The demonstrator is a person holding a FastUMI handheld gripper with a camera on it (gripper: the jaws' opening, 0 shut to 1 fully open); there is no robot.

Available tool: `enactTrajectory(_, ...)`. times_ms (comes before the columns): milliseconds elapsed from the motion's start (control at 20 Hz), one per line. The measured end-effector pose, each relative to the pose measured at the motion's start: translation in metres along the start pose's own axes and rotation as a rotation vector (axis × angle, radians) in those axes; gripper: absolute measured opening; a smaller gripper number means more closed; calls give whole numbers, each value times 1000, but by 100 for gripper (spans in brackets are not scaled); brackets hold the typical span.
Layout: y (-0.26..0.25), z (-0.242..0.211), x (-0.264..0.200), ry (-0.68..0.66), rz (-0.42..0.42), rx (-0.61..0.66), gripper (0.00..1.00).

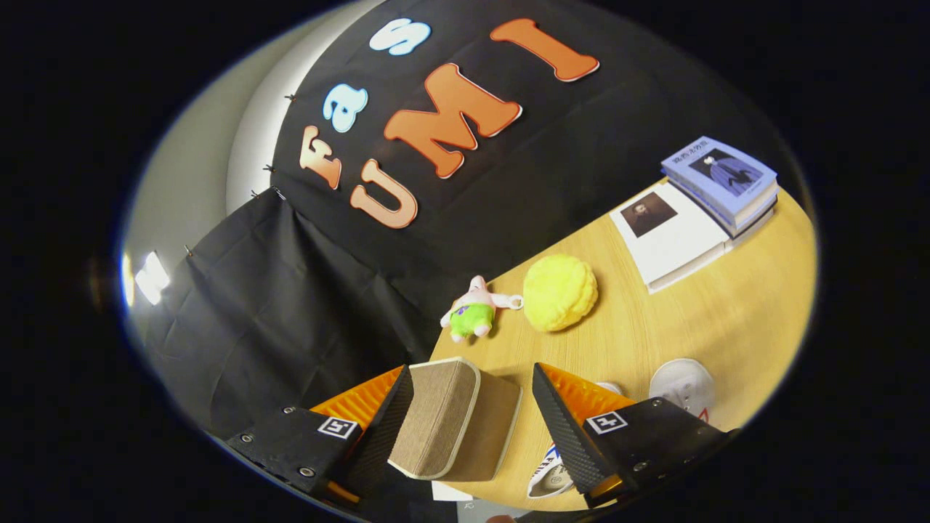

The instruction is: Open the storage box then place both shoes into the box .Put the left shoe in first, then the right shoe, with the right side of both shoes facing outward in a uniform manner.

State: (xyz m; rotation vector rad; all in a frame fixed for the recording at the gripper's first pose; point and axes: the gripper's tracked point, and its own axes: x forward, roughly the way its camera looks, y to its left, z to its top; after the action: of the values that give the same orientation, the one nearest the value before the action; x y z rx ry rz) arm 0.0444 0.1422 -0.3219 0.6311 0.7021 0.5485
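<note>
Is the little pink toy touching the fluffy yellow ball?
Apart. In the gripper view, bare wood shows between the pink toy and the yellow ball, beyond the open fingers; only the toy's little loop reaches close.

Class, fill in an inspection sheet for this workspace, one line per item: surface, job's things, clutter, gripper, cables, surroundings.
Surface: light wooden tabletop, tilted in the view.
Job's things: brown fabric storage box with cream trim between the fingers; white shoes beyond the right finger.
Clutter: small pink and green plush toy, round yellow plush cushion, stack of books.
Gripper: gripper open, black fingers either side of the box.
Cables: nothing seen.
Surroundings: black cloth wall.
</note>
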Motion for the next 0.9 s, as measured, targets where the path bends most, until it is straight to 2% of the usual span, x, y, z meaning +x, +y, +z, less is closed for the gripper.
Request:
enactTrajectory(100, 0, -16, 14, 37, 11, 22, 98)
enactTrajectory(500, 25, -94, 62, 249, 190, 97, 98)
enactTrajectory(600, 22, -121, 74, 305, 195, 124, 98)
enactTrajectory(900, 32, -173, 95, 409, 295, 285, 98)
